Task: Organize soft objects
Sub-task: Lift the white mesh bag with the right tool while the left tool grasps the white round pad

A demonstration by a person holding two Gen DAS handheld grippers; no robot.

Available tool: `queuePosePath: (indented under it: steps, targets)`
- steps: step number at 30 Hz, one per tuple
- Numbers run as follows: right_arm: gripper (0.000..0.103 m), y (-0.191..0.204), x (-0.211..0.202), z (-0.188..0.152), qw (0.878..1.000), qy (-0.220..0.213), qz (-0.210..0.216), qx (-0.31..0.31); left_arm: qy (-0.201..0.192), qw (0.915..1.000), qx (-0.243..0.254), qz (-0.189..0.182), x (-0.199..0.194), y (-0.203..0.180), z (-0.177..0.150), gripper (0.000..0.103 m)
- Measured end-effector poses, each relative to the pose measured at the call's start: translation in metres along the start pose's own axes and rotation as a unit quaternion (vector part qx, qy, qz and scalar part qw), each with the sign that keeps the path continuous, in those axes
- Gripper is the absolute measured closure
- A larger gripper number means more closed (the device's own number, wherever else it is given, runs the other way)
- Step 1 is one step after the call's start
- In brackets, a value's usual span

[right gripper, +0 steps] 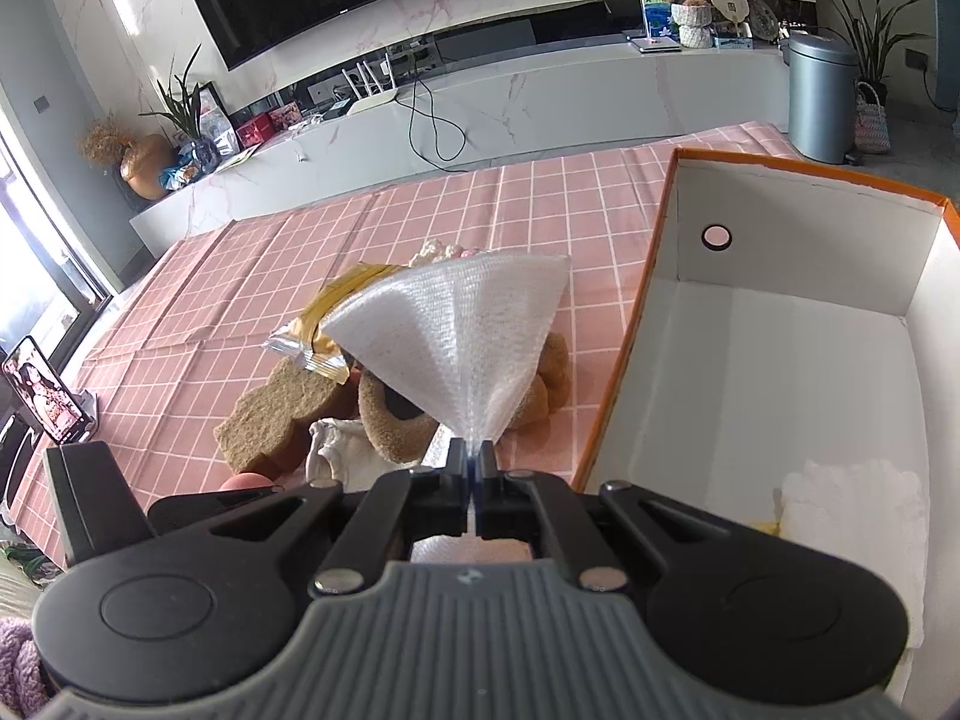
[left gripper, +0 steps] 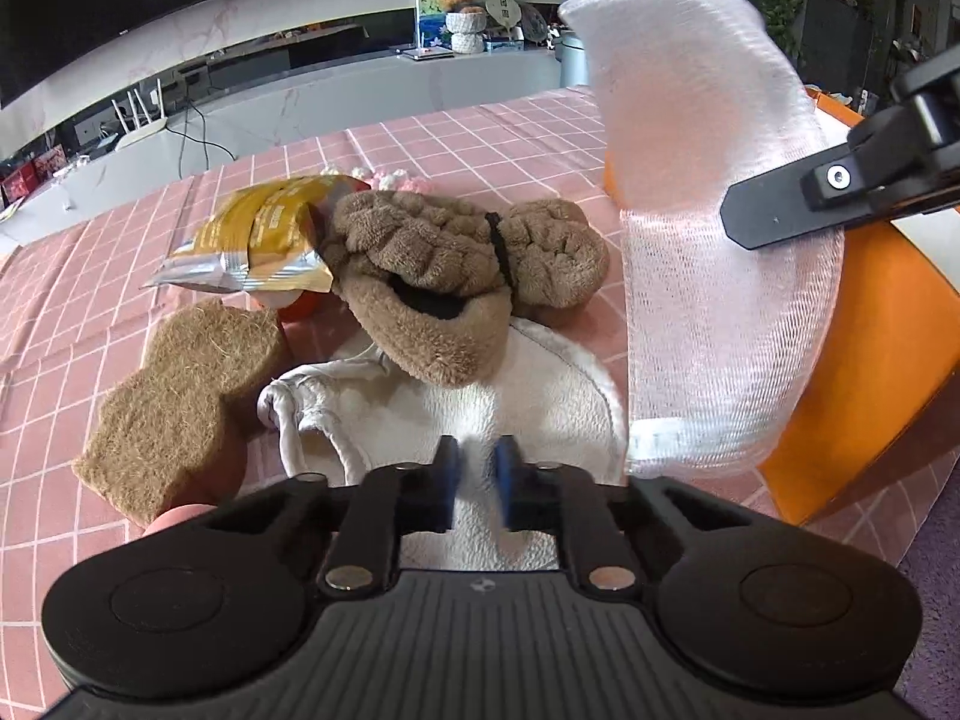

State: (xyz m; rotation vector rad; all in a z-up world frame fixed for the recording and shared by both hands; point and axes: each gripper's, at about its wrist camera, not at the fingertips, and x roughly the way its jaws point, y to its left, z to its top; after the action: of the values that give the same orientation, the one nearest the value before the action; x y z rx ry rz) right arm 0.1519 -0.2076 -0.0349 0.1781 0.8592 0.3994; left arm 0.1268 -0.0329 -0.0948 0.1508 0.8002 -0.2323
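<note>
My right gripper point(right gripper: 473, 450) is shut on a white mesh cloth point(right gripper: 456, 324) and holds it in the air above the pile; the cloth also hangs at the right of the left wrist view point(left gripper: 714, 222), with a right finger point(left gripper: 780, 210) on it. My left gripper point(left gripper: 477, 450) is shut on a white fleece cloth point(left gripper: 528, 408) lying on the table. On that cloth rest brown plush slippers point(left gripper: 456, 276). A brown coir pad point(left gripper: 180, 402) and a gold snack packet point(left gripper: 264, 234) lie to the left. The orange box point(right gripper: 618, 372) stands at the right.
The pink checked tablecloth point(right gripper: 420, 210) covers the table. The box holds a white fluffy item point(right gripper: 852, 516). A small pink and white knitted thing point(left gripper: 390, 180) lies behind the pile. A phone on a stand point(right gripper: 42, 396) is at the far left edge.
</note>
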Motion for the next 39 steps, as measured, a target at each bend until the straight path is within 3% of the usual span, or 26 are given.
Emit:
queuePosePath:
  steps: [9, 13, 18, 21, 23, 24, 25, 26, 31, 36, 39]
  targets:
    - [0.103, 0.000, -0.026, -0.010, 1.000, -0.024, -0.003, -0.002, -0.043, 0.9990, -0.013, -0.008, -0.049, 0.002, 0.003, 0.098]
    - [0.103, 0.004, -0.032, -0.019, 1.000, -0.022, 0.000, -0.007, -0.032, 0.9991, 0.015, -0.022, -0.057, -0.005, -0.009, 0.098]
    - [0.103, 0.013, -0.033, -0.044, 1.000, -0.011, 0.001, -0.011, -0.015, 0.9992, 0.006, -0.036, -0.064, 0.002, -0.032, 0.097]
    - [0.103, 0.016, -0.027, -0.063, 1.000, -0.003, -0.006, -0.014, -0.009, 0.9997, 0.005, -0.023, -0.065, 0.004, -0.043, 0.087]
    - [0.103, 0.019, -0.022, -0.073, 1.000, -0.002, -0.011, -0.013, -0.011, 0.9999, -0.010, -0.010, -0.068, 0.006, -0.050, 0.062]
    - [0.103, 0.021, -0.019, -0.077, 1.000, -0.002, -0.012, -0.016, -0.015, 0.9997, -0.019, -0.004, -0.072, 0.007, -0.052, 0.044]
    - [0.103, 0.023, -0.015, -0.080, 1.000, 0.000, -0.015, -0.021, -0.022, 0.9994, -0.028, 0.001, -0.076, 0.008, -0.054, 0.034]
    - [0.103, 0.024, -0.012, -0.082, 1.000, 0.003, -0.017, -0.022, -0.026, 0.9990, -0.035, 0.007, -0.079, 0.008, -0.056, 0.030]
    - [0.103, 0.029, 0.003, -0.087, 0.999, 0.006, -0.028, -0.026, -0.007, 0.9969, -0.065, 0.044, -0.073, 0.016, -0.059, 0.025]
    - [0.103, 0.022, 0.019, -0.092, 0.999, 0.027, -0.025, -0.008, -0.002, 0.9933, -0.113, 0.023, -0.062, 0.026, -0.064, 0.024]
    - [0.103, 0.021, 0.031, -0.098, 0.999, 0.048, -0.023, 0.003, 0.001, 0.9940, -0.107, 0.025, -0.056, 0.020, -0.065, 0.027]
